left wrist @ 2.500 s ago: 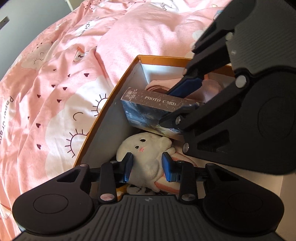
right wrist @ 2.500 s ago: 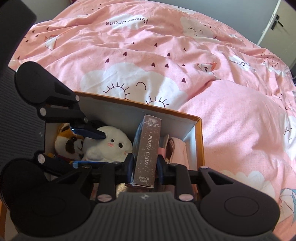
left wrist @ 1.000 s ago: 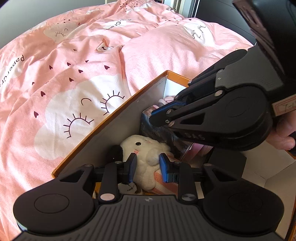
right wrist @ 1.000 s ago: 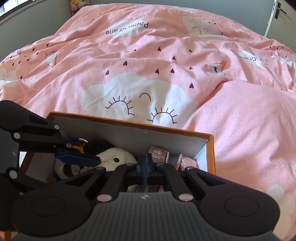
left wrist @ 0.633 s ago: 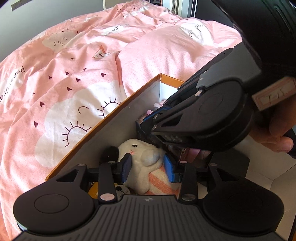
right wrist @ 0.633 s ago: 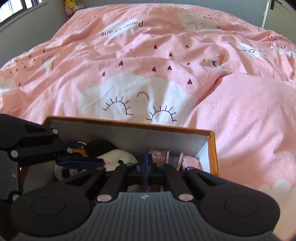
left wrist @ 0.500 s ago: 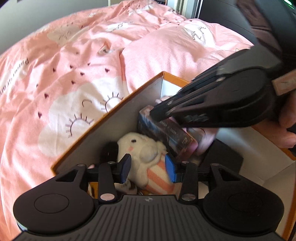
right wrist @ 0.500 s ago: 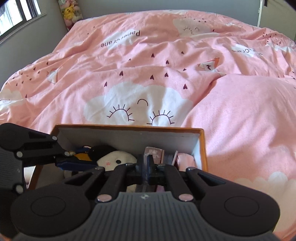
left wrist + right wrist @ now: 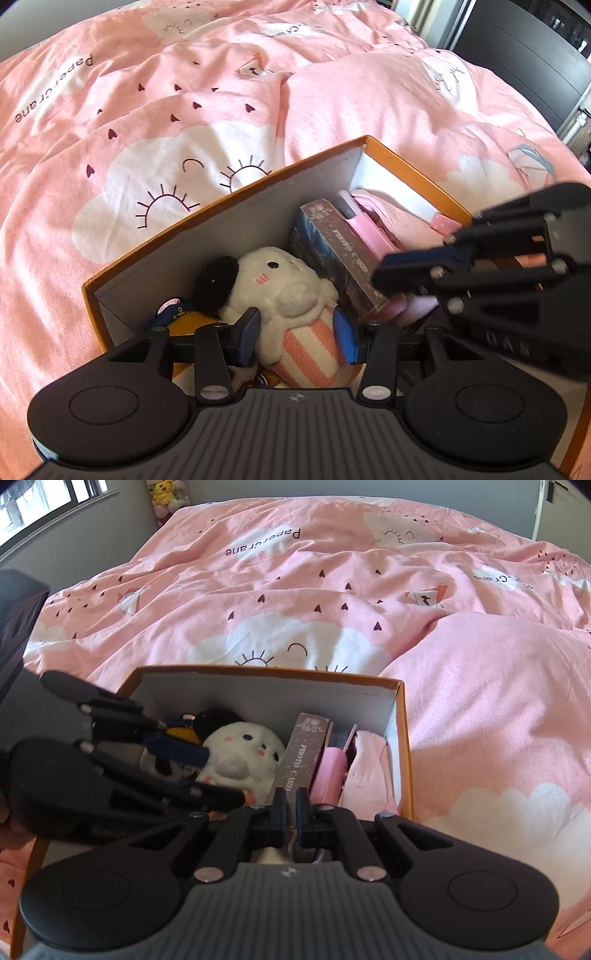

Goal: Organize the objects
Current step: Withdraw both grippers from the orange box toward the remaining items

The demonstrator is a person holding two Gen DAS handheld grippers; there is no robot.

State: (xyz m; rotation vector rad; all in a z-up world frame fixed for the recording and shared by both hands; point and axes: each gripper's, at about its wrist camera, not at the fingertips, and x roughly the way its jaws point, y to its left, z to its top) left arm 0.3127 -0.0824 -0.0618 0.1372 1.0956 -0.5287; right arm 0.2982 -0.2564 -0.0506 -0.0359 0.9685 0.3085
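You see a fuzzy cloth plush [image 9: 284, 284], a matt cardboard box [image 9: 221, 236], a glossy card pack [image 9: 301, 760] and a soft cotton quilt [image 9: 332, 590].

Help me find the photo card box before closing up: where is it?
In both views, the photo card box stands inside the orange box, between the white plush and the pink case.

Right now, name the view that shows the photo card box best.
The right wrist view: the photo card box stands on edge in the orange box, its printed side facing the camera. The left wrist view shows it foreshortened, its near end hidden behind the right gripper.
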